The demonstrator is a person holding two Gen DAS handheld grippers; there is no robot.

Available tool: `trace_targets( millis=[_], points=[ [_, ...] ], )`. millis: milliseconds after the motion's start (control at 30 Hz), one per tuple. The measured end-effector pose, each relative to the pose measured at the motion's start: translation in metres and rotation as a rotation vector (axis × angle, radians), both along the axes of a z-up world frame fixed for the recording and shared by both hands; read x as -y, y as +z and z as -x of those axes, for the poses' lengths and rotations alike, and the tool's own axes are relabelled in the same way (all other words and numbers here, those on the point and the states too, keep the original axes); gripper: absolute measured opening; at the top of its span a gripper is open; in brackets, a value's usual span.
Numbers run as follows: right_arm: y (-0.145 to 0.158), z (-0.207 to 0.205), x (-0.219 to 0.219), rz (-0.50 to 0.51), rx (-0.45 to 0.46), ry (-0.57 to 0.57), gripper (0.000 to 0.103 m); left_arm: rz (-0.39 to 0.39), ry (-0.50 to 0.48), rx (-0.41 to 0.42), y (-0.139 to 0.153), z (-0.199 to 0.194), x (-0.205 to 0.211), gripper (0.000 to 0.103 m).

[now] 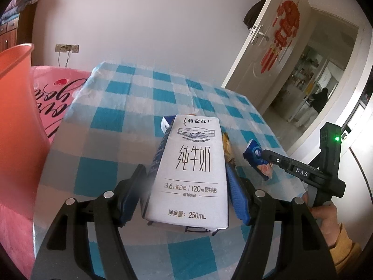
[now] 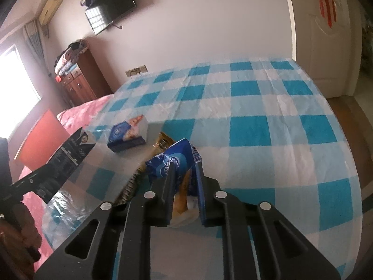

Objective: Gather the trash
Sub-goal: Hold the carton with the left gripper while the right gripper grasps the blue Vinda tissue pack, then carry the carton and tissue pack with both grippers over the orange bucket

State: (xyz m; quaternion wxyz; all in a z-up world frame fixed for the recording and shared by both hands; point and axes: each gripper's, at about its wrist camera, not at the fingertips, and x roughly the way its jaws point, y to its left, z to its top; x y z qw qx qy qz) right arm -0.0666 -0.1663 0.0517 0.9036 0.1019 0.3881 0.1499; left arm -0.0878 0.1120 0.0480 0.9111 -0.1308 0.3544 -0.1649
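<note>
A white 250 mL milk carton [image 1: 191, 163] sits upright between the fingers of my left gripper [image 1: 186, 175], whose blue pads press on both of its sides. The same carton [image 2: 70, 156] shows at the left of the right wrist view, in the left gripper [image 2: 44, 177]. My right gripper [image 2: 185, 165] is shut on a crumpled blue packet [image 2: 172, 156], held just above the table. From the left wrist view that packet [image 1: 253, 154] hangs at the tip of the right gripper [image 1: 264, 155]. A small blue box [image 2: 127, 137] and a gold wrapper [image 2: 163, 143] lie on the checked cloth.
The table has a blue and white checked cloth [image 1: 139, 93]. An orange bin [image 1: 16, 116] stands at the left edge, beside a pink bedspread [image 1: 53, 93]. A white door [image 1: 268, 58] stands open on the right. A wooden dresser [image 2: 79, 81] is by the far wall.
</note>
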Motion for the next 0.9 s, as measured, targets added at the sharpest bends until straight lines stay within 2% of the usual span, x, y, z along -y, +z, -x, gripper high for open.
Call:
trace_targets(
  millis=[900],
  points=[
    [0.073,0.006,-0.048,-0.063,0.1,0.077,0.012,0.046,0.051,0.113,0.036,0.013,-0.038,0.068]
  ],
)
